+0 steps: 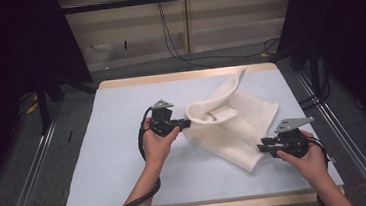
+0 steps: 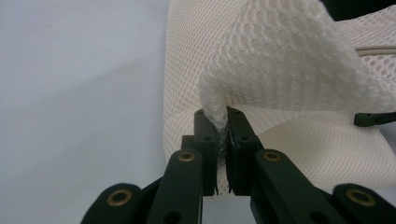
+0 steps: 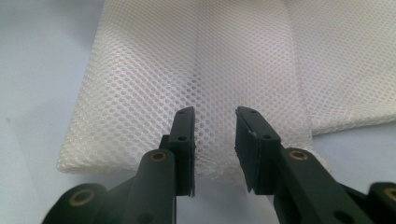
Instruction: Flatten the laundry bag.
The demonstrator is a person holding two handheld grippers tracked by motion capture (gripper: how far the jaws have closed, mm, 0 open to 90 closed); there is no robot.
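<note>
Mesh bag (image 1: 233,128) getting handled mid-table

Left gripper (image 2: 223,135) pinches a raised fold of it tight; right gripper (image 3: 215,140) sits with jaws apart over the bag's corner nearest the table's (image 1: 120,153) front-right.

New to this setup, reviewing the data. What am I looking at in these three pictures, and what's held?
No robot arm here: a person holds a two-jaw tool in each hand. The high view looks down on the table; the other two ride on the tools and look along their black jaws. On the pale blue cover lies a white mesh bag. The left hand-held gripper is shut on a fold of the bag's edge, lifted off the table. The right hand-held gripper sits at the bag's near corner, jaws apart with mesh between them; whether the pads press it is unclear.
</note>
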